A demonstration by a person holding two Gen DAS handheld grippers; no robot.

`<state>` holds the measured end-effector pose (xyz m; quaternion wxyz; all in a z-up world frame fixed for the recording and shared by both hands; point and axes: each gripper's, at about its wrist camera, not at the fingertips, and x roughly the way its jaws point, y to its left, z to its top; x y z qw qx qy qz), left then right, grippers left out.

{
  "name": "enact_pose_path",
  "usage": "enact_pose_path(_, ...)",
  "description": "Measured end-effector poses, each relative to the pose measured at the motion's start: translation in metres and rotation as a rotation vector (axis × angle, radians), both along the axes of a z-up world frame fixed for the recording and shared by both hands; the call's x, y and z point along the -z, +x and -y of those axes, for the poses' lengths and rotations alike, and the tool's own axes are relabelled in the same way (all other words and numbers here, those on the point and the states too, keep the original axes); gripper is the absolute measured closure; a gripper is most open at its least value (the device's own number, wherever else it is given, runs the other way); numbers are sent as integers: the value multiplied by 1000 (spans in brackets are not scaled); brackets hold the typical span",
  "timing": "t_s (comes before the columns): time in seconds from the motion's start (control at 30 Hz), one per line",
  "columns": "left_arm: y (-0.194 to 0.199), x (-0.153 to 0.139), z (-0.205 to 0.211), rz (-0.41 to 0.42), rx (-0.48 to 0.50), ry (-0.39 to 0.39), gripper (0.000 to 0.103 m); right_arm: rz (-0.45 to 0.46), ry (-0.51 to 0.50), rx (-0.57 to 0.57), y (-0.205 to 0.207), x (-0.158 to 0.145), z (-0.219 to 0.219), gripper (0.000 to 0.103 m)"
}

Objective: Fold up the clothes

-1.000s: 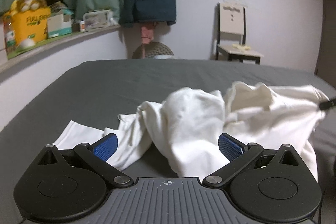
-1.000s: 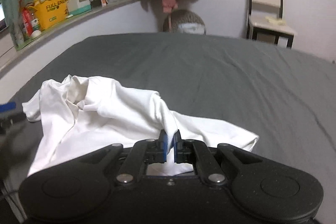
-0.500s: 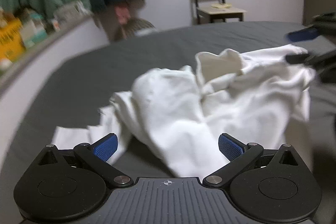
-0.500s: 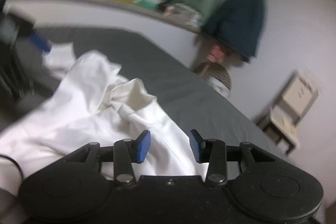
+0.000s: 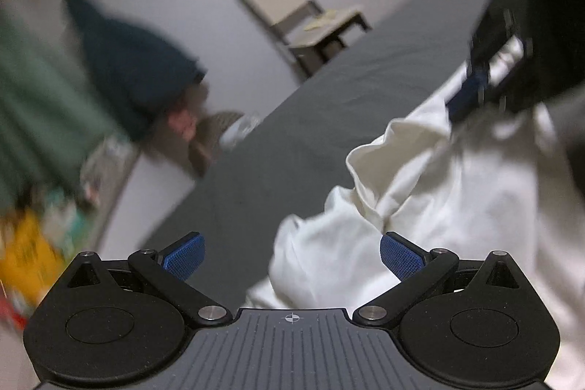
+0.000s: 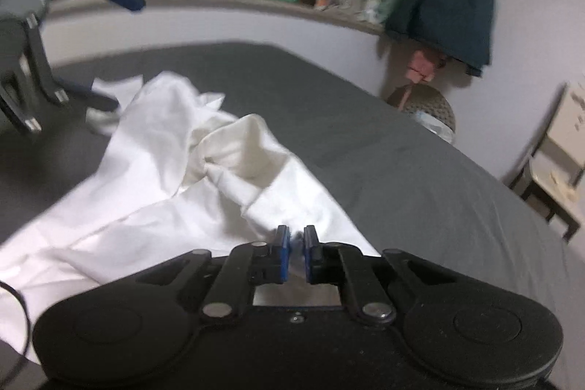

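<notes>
Right claw [image 6: 295, 253] clamped again on the white garment [image 6: 175, 170]; left claw [image 5: 290, 256] spread wide, holding nothing.

Half a second ago my right claw stood released over the cloth; now its blue pads are nearly together with a fold of fabric pinched between them (both views are motion-blurred, so I cannot tell which edge I caught). A second ago it gripped too, so I judge this a re-grip at a different spot. My left claw stays parted, its view now swung and tilted. The garment lies crumpled on the grey bed [image 6: 420, 178], unfolded; it needs spreading flat before any fold.
</notes>
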<state>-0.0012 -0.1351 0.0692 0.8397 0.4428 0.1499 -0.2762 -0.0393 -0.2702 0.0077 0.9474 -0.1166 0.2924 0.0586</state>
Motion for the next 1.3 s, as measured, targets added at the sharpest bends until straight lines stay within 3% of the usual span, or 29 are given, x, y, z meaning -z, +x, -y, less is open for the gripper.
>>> enact_pose_path(0.2,-1,10,31,63,183,199,0,144,205,156,-31,-29,44,95)
enact_pose_path(0.33,-20,21,52,120,322,340,1,166,246,280,-48,-32,69,95)
enact_pose_path(0.37,-25,24,55,128,348,365,7,159,250,309,-52,-31,75,95)
enact_pose_path(0.43,-32,26,63,137,373,383,8,146,285,367,-63,-26,86,96)
enact_pose_path(0.57,-39,25,79,153,401,393,34,151,332,489,-80,-24,105,102)
enact_pose_path(0.63,-42,18,84,150,431,379,36,135,327,516,-84,-24,113,102)
enact_pose_path(0.73,-46,8,87,94,481,361,36,132,352,452,-85,-24,115,99)
enact_pose_path(0.8,-46,15,88,97,498,435,36,134,370,402,-86,-24,116,98)
enact_pose_path(0.9,-40,27,89,71,513,534,36,129,318,349,-82,-26,102,87)
enact_pose_path(0.97,-39,32,87,38,505,555,61,125,277,316,-79,-27,91,80)
enact_pose_path(1.0,-39,32,85,22,497,555,64,122,256,300,-78,-27,86,79)
enact_pose_path(1.17,-40,26,67,-14,443,491,93,113,178,217,-73,-30,62,77)
enact_pose_path(1.23,-38,21,59,-9,409,442,93,112,167,183,-72,-32,55,77)
enact_pose_path(1.3,-39,14,51,8,364,373,93,89,218,150,-61,-29,50,75)
